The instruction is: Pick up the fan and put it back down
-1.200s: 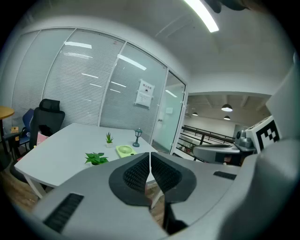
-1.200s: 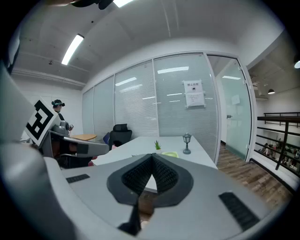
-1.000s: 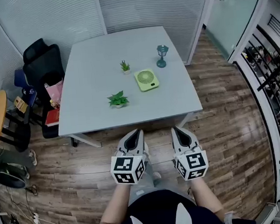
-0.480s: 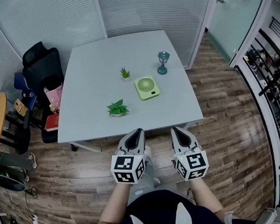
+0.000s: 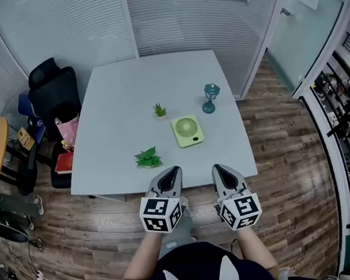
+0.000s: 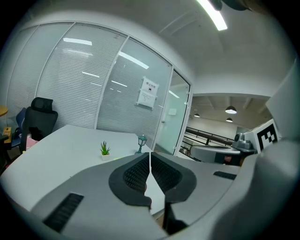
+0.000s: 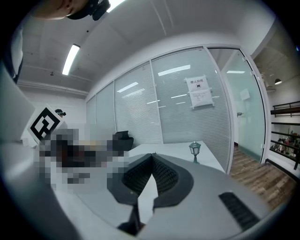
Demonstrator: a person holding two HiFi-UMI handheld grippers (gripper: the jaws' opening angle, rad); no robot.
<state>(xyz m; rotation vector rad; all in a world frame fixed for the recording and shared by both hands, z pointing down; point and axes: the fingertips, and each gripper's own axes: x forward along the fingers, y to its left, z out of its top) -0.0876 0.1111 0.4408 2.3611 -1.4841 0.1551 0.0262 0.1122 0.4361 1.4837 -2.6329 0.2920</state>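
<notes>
Grey table [image 5: 123,104]: fan [image 5: 187,131] flat, grille up, long axis near-far; left gripper [image 5: 171,171], right gripper [image 5: 219,168] closed, empty.

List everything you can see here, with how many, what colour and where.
table: one, pale grey, middle of room
fan: one, light green, on table, right of centre
lantern: one, teal, beyond the fan
small plant: one, green in white pot, left of the lantern
leafy plant: one, green, near the table's front edge
office chair: one, black, left of the table
left gripper: one, grey, shut, empty, at the table's front edge
right gripper: one, grey, shut, empty, beside the left one
</notes>
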